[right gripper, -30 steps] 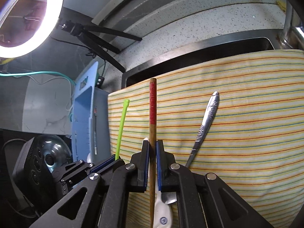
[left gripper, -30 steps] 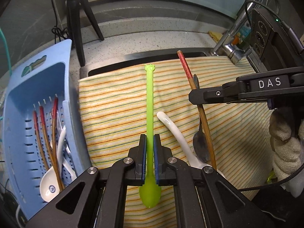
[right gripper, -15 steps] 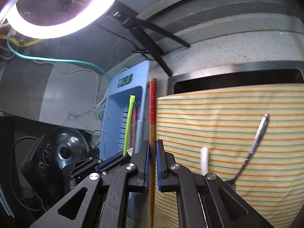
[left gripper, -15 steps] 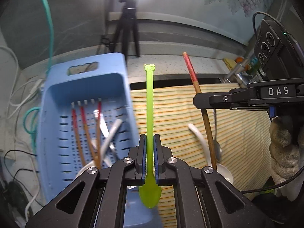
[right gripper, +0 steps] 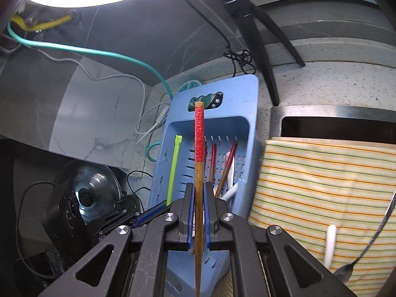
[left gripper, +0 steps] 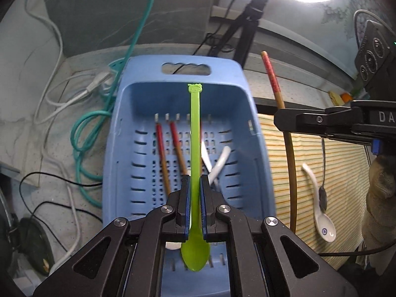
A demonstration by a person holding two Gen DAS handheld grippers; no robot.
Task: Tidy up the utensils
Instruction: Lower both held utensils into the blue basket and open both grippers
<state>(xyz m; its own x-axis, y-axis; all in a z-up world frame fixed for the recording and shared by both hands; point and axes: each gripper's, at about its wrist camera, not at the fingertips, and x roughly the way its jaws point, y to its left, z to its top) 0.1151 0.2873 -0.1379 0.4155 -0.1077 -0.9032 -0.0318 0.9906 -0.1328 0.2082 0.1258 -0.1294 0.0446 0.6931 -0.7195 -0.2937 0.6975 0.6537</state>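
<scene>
- Green spoon (left gripper: 195,163): clamped between the closed jaws of the left gripper (left gripper: 194,198), held above the blue basket (left gripper: 123,133).
- Red-tipped chopstick (right gripper: 199,173): pinched by the closed jaws of the right gripper (right gripper: 198,212), also over the basket.
- Basket already contains chopsticks and white spoons.
- Outstanding: white spoon (left gripper: 319,208) and metal spoon (left gripper: 323,173) lie on the striped cloth (left gripper: 346,163) over the worktop.

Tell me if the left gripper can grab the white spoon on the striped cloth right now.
Probably not: the left gripper is shut on the green spoon over the blue basket; the white spoon lies beyond the right gripper's chopstick.
</scene>
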